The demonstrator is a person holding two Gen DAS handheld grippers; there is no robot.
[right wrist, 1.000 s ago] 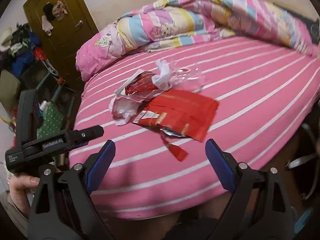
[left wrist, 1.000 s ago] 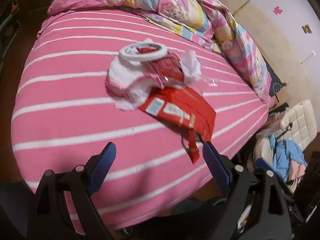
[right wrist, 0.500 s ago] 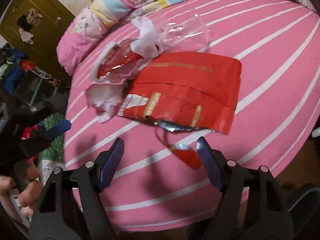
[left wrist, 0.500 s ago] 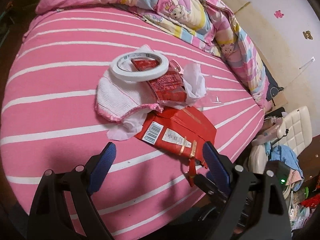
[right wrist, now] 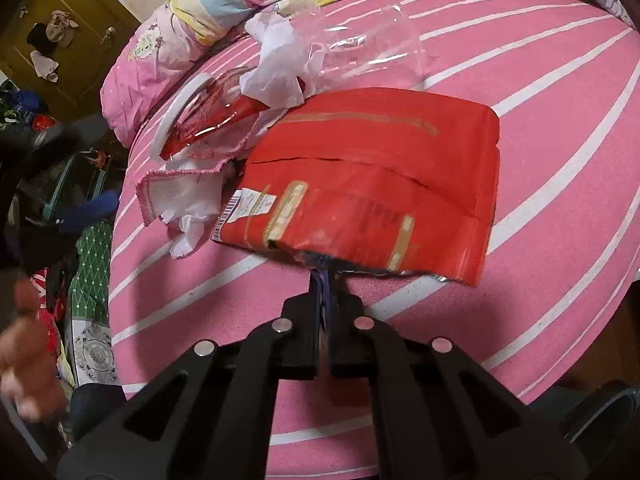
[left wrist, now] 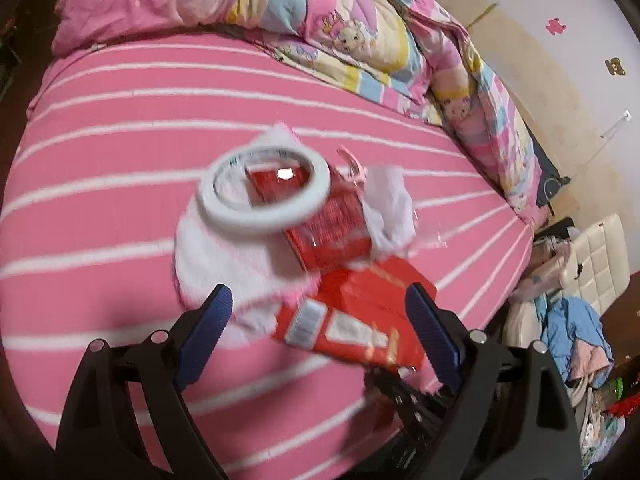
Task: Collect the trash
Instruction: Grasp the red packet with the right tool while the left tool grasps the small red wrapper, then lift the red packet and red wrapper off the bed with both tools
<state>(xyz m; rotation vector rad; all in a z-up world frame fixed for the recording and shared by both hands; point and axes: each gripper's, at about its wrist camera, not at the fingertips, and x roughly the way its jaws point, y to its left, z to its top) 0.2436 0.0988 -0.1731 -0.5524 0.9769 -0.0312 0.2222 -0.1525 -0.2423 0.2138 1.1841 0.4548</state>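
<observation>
On a pink striped bed [left wrist: 120, 152], one red bag [right wrist: 368, 184], one tape ring [left wrist: 264, 188] and one clear cup [right wrist: 360, 48] are lying piled. The right gripper [right wrist: 325, 280], just closing, is pinching the bag's near edge; the left gripper [left wrist: 316, 320] is hovering, fingers spread.

No print on the red packet [right wrist: 360, 184] is legible.
</observation>
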